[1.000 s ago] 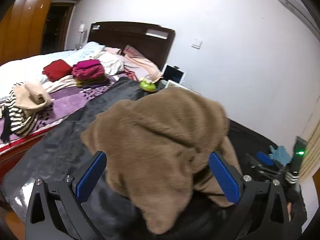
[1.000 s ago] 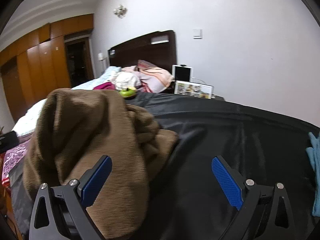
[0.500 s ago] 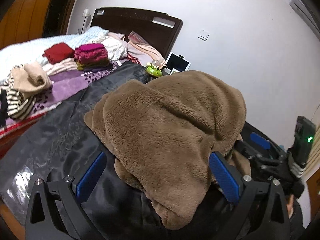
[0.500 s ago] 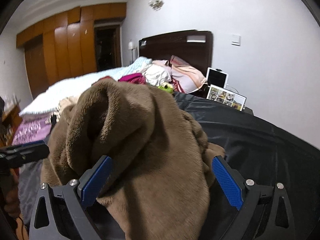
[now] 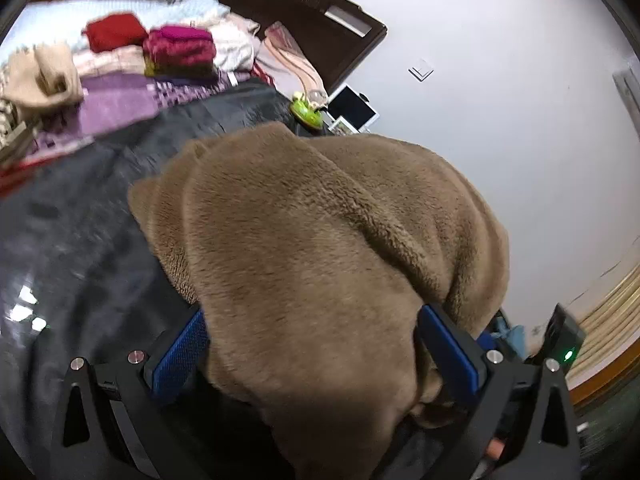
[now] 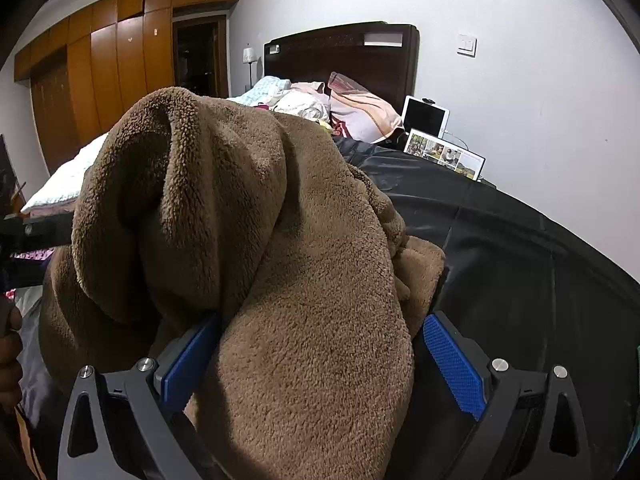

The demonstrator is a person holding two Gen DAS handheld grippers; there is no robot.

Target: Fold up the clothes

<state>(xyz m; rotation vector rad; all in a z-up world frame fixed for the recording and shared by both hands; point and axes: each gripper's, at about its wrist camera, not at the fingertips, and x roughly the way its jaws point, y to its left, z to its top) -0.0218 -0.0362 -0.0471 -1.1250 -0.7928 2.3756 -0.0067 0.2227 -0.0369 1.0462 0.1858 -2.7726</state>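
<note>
A brown fleece garment (image 5: 320, 240) is bunched in a tall heap on the black sheet (image 5: 80, 248). In the left wrist view my left gripper (image 5: 316, 354) is open, its blue pads (image 5: 180, 356) on either side of a hanging fold of the fleece. The right wrist view shows the same garment (image 6: 280, 240) from the other side. My right gripper (image 6: 320, 360) is open too, with a thick fold lying between its pads (image 6: 452, 364). How the fleece is held up is hidden from both views.
Folded clothes, red (image 5: 116, 32), magenta (image 5: 180, 46) and beige (image 5: 44, 76), lie on the bed behind. A green toy (image 5: 306, 110), a tablet (image 6: 426, 116) and a photo frame (image 6: 444, 154) stand by the wall. A hand (image 6: 8, 344) shows at the left edge.
Both grippers have moved in onto the fleece, which now fills the space between each pair of fingers. The garment has risen into a taller heap. The fingers stay wide apart.
</note>
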